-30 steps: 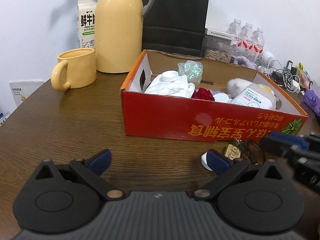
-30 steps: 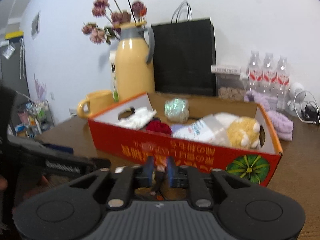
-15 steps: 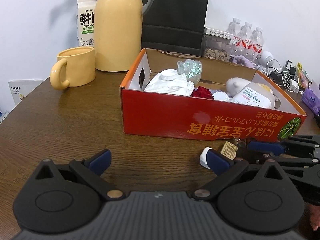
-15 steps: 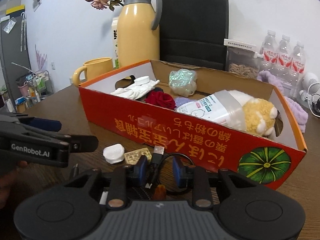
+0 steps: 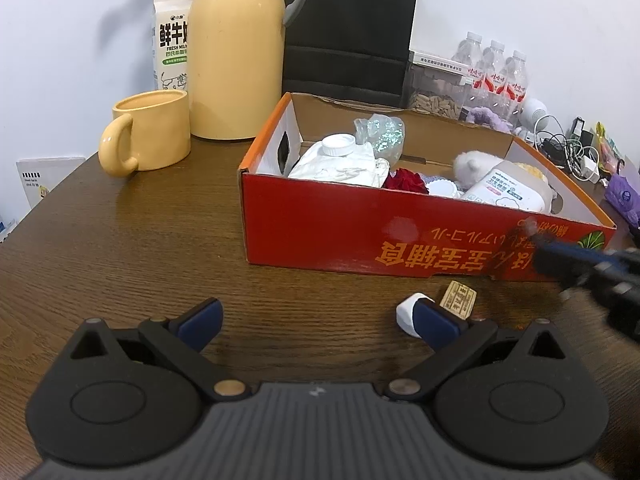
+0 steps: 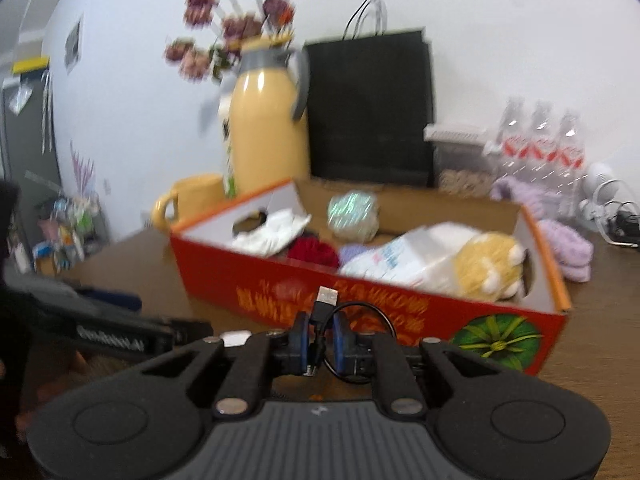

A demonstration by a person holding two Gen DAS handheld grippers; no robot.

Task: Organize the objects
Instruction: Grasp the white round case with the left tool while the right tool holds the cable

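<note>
The right gripper pinched a black USB cable before the red box, while the left gripper gaped empty above the surface.

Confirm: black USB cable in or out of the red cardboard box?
Out. The right gripper is shut on the black USB cable, holding it in front of the red cardboard box, short of its near wall.

Even, bright indoor light; the left wrist view is sharp, with glare on the yellow flask. Right wrist view motion-blurred; fisheye edges curve and darken.
</note>
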